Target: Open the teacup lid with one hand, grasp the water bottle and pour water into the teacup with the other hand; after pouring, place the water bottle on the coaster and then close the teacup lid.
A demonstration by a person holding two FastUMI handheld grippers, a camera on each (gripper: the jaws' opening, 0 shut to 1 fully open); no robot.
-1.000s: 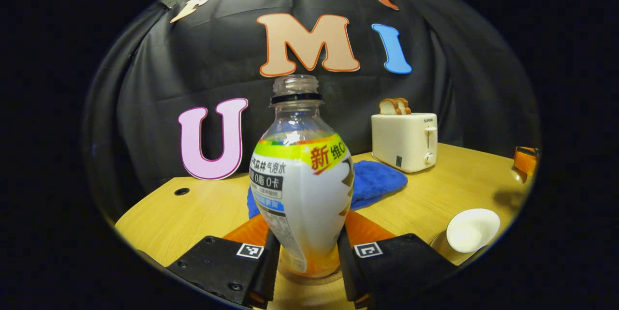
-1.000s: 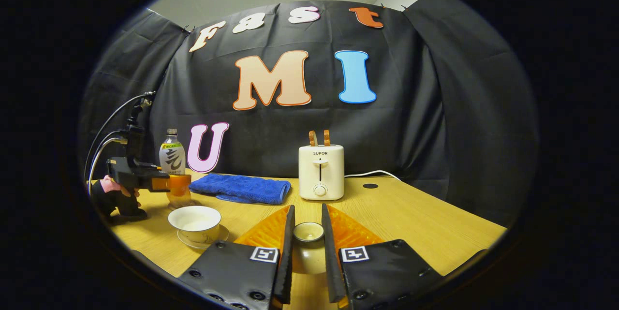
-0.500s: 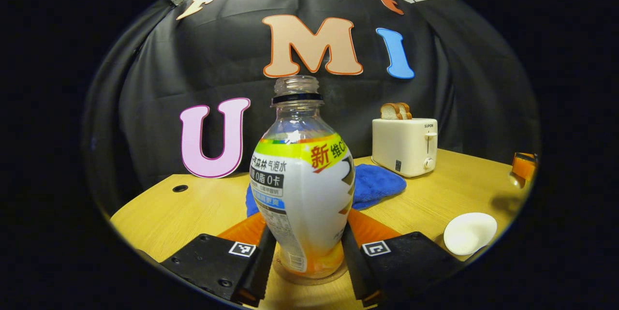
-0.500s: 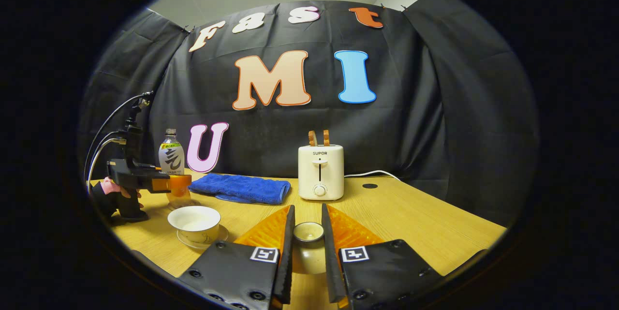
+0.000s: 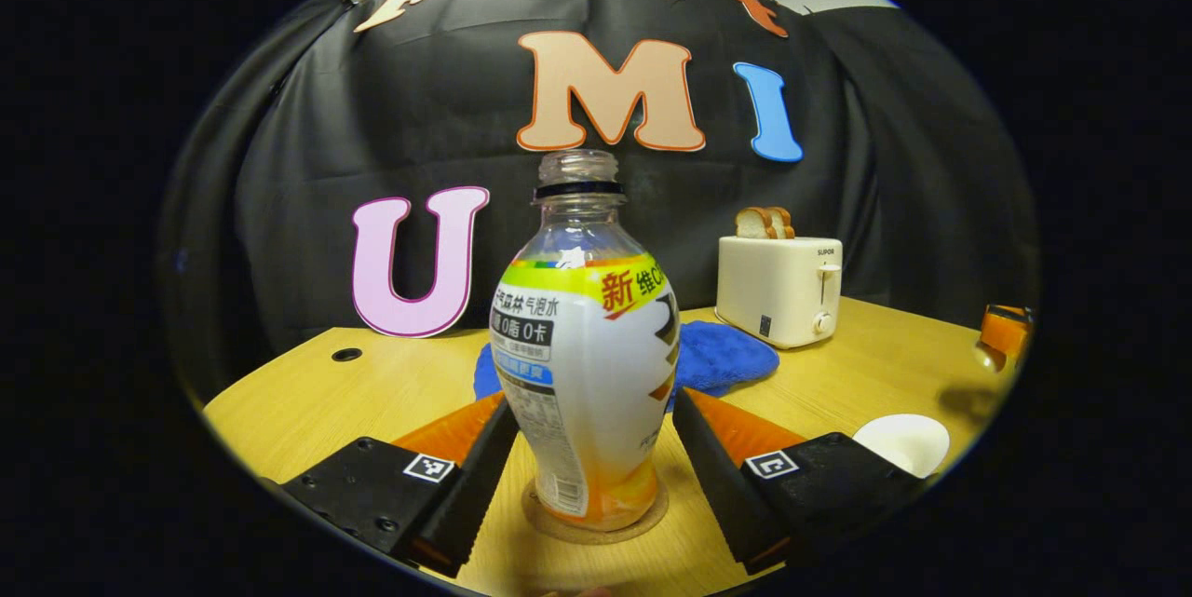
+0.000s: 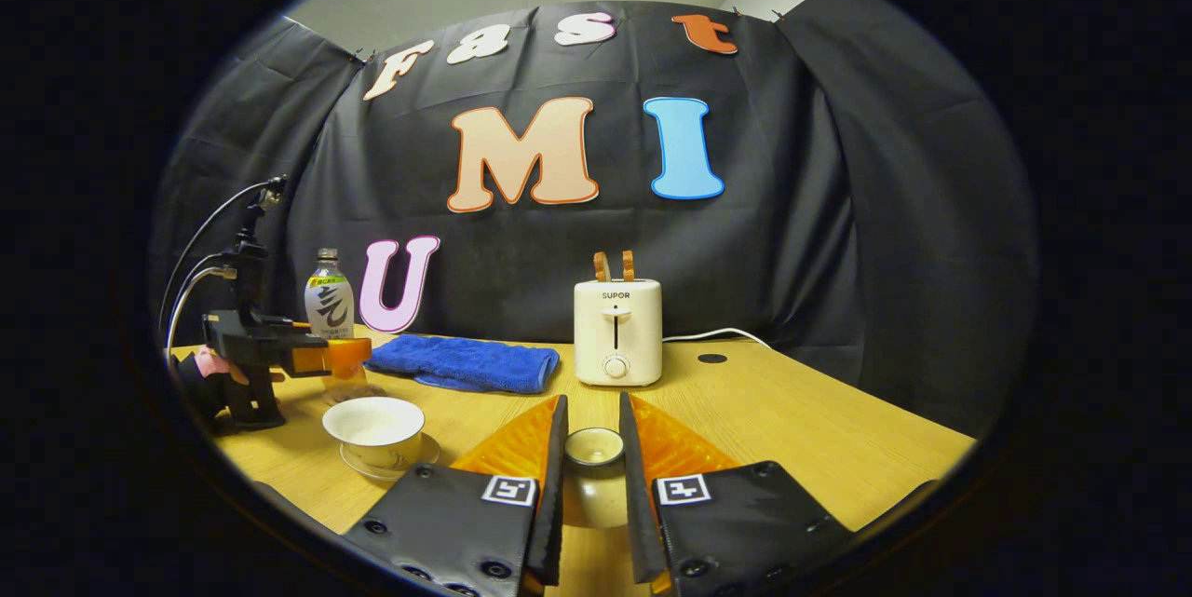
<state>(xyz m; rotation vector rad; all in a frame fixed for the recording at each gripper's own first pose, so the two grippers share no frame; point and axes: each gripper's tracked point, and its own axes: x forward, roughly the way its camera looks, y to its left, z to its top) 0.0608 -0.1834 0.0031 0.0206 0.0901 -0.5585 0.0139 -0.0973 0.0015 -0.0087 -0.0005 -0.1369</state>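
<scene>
Water bottle stands upright on the round coaster, uncapped, long axis vertical, sitting between the fingers of the left tool. Left tool is spread wide, both fingers apart from the bottle, nothing gripped. Bottle placement looks done. Bottle contents hard to judge behind the label; the neck looks clear.

Right tool is pinched narrow on the teacup lid, both fingers pressing its sides, lid held low over the tabletop. Teacup sits open on its saucer, to the left of the right tool and a bit farther forward, near the bottle and the left tool. Cup interior reads pale; water level cannot be told. In the left gripper view the cup lies off to the right.

Likely remaining step: carry the lid leftward over the cup rim and set it down centred. Right tool holds the lid, so that hand does it.

Blue cloth and toaster sit behind, out of the path.
</scene>
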